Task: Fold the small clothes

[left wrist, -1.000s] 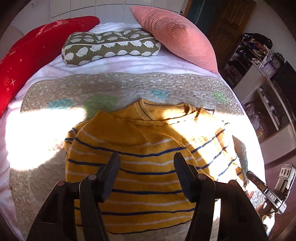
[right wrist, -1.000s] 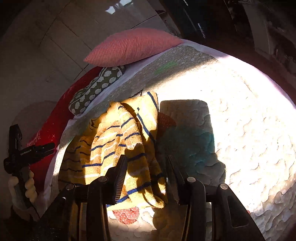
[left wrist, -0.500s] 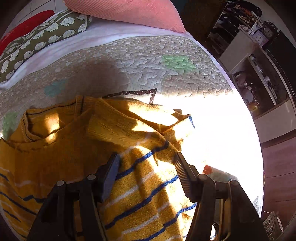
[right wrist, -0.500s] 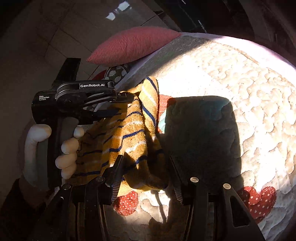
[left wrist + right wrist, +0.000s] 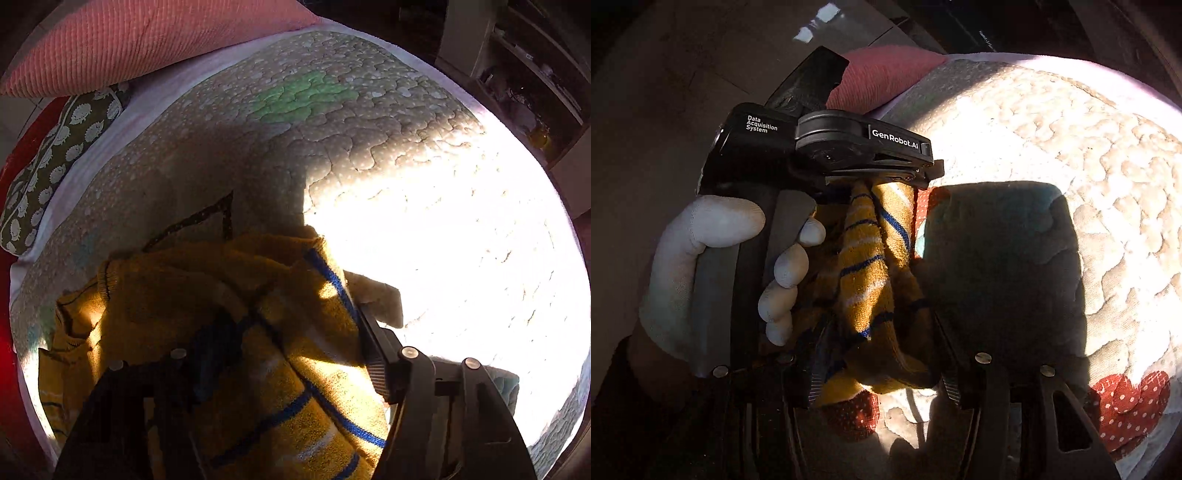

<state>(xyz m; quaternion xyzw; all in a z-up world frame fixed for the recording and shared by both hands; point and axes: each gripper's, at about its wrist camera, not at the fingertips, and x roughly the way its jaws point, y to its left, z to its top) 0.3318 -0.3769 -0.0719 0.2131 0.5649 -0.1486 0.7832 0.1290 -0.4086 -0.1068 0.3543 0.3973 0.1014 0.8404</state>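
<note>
A small yellow sweater [image 5: 207, 325] with blue and white stripes lies bunched on the quilted bedspread [image 5: 424, 221]. My left gripper [image 5: 288, 343] has its fingers spread with sweater fabric filling the gap between them. In the right wrist view the left gripper [image 5: 886, 181] shows from the side, held by a white-gloved hand [image 5: 713, 258], with the sweater [image 5: 868, 273] hanging from its tip. My right gripper [image 5: 879, 365] has a thick fold of the sweater's lower edge between its fingers, which stand wide apart.
A pink pillow [image 5: 147, 40], a green patterned cushion [image 5: 55, 162] and a red pillow [image 5: 11, 147] lie at the bed's head. Shelves [image 5: 524, 74] stand beyond the bed's right edge. Bright sunlight washes out the quilt's right side.
My left gripper has swung right across the sweater and come close to my right gripper. The sweater's right side has been gathered and lifted between the two grippers.
</note>
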